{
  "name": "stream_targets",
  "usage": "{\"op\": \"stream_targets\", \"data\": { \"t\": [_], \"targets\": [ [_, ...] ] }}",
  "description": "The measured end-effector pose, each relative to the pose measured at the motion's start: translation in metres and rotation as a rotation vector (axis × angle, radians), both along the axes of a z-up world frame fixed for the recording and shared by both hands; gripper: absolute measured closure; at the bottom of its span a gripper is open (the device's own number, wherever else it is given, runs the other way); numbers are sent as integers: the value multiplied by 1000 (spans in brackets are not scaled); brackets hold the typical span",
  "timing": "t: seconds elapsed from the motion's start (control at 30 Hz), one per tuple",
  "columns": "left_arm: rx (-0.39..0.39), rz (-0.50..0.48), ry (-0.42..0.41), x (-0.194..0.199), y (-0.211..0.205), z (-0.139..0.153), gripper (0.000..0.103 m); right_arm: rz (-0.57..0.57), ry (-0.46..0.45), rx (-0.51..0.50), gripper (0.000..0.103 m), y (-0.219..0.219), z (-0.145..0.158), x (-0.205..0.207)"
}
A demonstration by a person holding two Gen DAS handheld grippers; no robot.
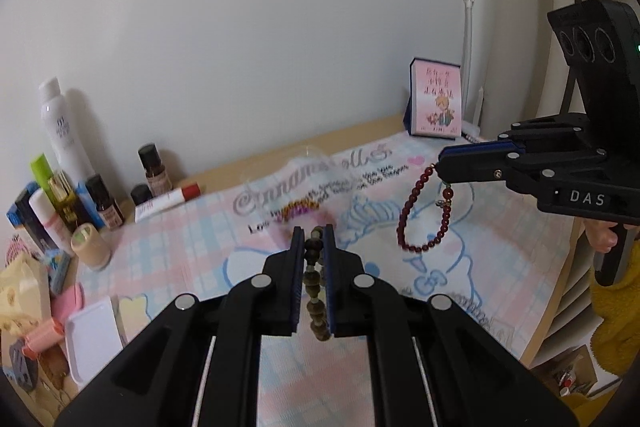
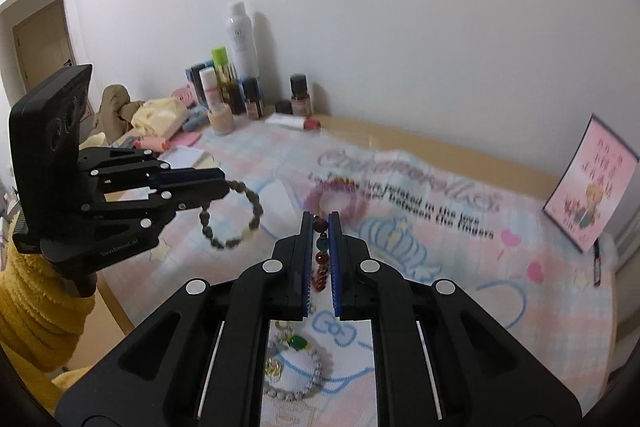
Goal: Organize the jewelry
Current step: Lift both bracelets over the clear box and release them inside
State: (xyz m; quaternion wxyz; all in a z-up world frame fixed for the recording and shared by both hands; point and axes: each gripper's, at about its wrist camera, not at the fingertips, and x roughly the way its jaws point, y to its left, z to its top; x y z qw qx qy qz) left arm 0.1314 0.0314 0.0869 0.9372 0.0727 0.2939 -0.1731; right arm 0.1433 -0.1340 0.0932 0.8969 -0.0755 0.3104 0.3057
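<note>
My left gripper (image 1: 313, 233) is shut on a bracelet of dull olive-brown beads (image 1: 314, 283), which hangs from it above the mat; in the right wrist view the left gripper (image 2: 226, 183) holds the same bracelet (image 2: 236, 215) as a hanging loop. My right gripper (image 2: 321, 218) is shut on a dark red bead bracelet (image 2: 321, 259); in the left wrist view the right gripper (image 1: 439, 163) holds it (image 1: 416, 215) dangling over the mat. A pink and purple bead bracelet (image 2: 336, 201) lies on the mat under a faint clear cover. A pale bead bracelet with a green charm (image 2: 296, 367) lies below my right gripper.
A pastel checked cartoon mat (image 2: 440, 267) covers the wooden table. Bottles and cosmetics (image 2: 236, 83) crowd the far left by the wall. A pink picture card (image 2: 592, 187) stands at the right. A white tray (image 1: 94, 339) and clutter lie at the left edge.
</note>
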Motion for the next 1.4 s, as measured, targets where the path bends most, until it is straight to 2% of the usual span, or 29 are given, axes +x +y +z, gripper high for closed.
{"op": "stream_targets", "data": {
  "t": [0.23, 0.47, 0.57, 0.67, 1.0, 1.4],
  "targets": [
    [-66, 10, -65, 15, 9, 26, 94, -14, -48, 62, 95, 5, 23, 13],
    [-132, 17, -36, 57, 13, 38, 94, -28, -62, 77, 95, 20, 36, 39],
    [-160, -5, 0, 74, 13, 33, 94, -50, -68, 57, 95, 26, 32, 50],
    [-169, 10, 25, 87, 12, 23, 94, -65, -30, 39, 95, 33, 18, 66],
    [-128, 20, 114, 107, 10, -17, 94, -52, 67, 16, 95, 41, -19, 86],
    [-97, 21, 159, 115, 5, -34, 94, -39, 107, -25, 95, 45, -39, 91]
  ]
}}
